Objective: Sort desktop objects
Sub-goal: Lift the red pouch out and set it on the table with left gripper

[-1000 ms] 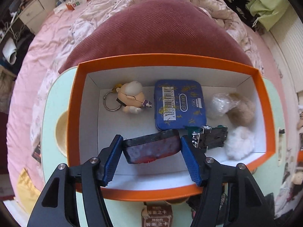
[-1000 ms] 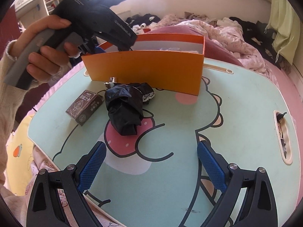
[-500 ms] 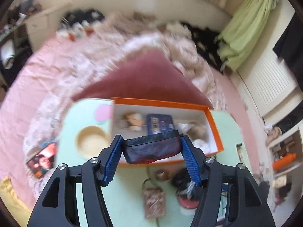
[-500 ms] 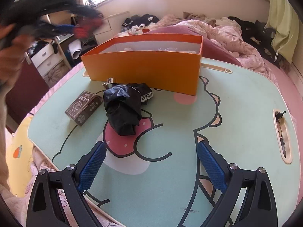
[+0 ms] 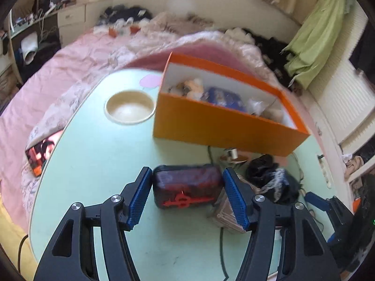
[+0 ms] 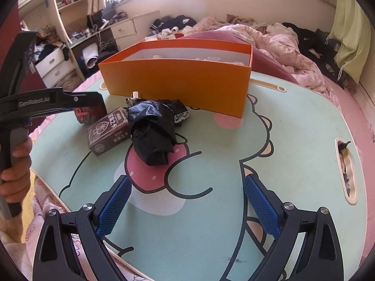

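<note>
My left gripper is shut on a dark case with a red emblem and holds it low over the mint lap table, in front of the orange box. In the right wrist view the case sits at the left beside a brown card box and a black crumpled bag. The orange box holds a blue tin, a figure keychain and fluffy balls. My right gripper is open and empty above the table's front.
A round cup recess lies left of the box. A small metal piece lies by the box's front wall. A slot handle is at the table's right edge. A bed with pink bedding surrounds the table. A photo card lies off the left edge.
My left gripper has come out of the orange box with the dark case still in it, risen, then dropped down to the table in front of the box. The right gripper has stayed still.
</note>
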### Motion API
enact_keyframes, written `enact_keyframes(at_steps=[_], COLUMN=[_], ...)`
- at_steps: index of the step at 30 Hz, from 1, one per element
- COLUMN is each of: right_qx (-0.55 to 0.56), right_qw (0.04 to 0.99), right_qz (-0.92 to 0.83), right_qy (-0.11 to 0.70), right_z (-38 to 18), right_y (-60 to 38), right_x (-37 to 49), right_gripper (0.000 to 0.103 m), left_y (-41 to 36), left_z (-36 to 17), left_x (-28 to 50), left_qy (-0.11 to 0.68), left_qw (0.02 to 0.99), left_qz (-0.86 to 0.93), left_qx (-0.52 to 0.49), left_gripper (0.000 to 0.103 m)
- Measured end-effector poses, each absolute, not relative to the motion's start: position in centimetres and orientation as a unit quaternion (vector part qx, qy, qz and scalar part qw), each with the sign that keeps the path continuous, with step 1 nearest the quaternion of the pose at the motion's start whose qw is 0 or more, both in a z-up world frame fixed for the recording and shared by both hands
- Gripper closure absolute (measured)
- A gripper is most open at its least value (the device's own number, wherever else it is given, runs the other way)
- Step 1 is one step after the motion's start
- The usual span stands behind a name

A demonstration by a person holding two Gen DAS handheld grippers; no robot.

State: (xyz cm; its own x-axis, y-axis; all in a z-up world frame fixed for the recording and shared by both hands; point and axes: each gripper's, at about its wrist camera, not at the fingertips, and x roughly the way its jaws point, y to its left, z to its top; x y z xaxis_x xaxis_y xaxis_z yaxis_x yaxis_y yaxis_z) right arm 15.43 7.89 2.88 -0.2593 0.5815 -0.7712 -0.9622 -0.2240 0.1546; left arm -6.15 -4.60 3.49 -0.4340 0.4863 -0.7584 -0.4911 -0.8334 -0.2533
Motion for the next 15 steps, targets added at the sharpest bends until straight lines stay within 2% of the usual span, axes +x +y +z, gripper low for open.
enact_keyframes(at_steps=[1, 3, 4, 5, 10, 15], right_qx=[-0.295, -0.294, -0.294, -0.294, -0.301, -0.307], right_qw=[0.533, 0.536, 0.537, 0.539, 0.545, 0.553], right_qz=[0.724, 0.722, 0.722, 0.72, 0.714, 0.706], right_qy=[0.323, 0.324, 0.324, 0.324, 0.321, 0.32], right_z=[2.9, 2.9, 2.9, 2.9, 2.8, 2.8], right_y=[7.9, 7.9, 7.9, 7.9, 8.0, 8.0], right_x=[15.5, 15.5, 15.5, 15.5, 15.4, 15.3], right_gripper=[0.006, 0.006, 0.006, 0.006, 0.006, 0.006], left_y=[-4.8, -5.7, -6.2, -6.8, -8.4, -9.1], left_z=[3.8, 4.8, 5.0, 5.1, 3.4, 0.4], left_x=[-5.9, -4.8, -4.4, -3.7, -0.7, -0.1], left_qy=[0.003, 0.004, 0.004, 0.004, 0.028, 0.004], left_qw=[0.289, 0.282, 0.277, 0.275, 0.286, 0.282], left_qz=[0.853, 0.875, 0.884, 0.89, 0.896, 0.891], left_qx=[-0.435, -0.394, -0.377, -0.363, -0.338, -0.357], left_gripper=[0.039, 0.03, 0.022, 0.019, 0.019, 0.018])
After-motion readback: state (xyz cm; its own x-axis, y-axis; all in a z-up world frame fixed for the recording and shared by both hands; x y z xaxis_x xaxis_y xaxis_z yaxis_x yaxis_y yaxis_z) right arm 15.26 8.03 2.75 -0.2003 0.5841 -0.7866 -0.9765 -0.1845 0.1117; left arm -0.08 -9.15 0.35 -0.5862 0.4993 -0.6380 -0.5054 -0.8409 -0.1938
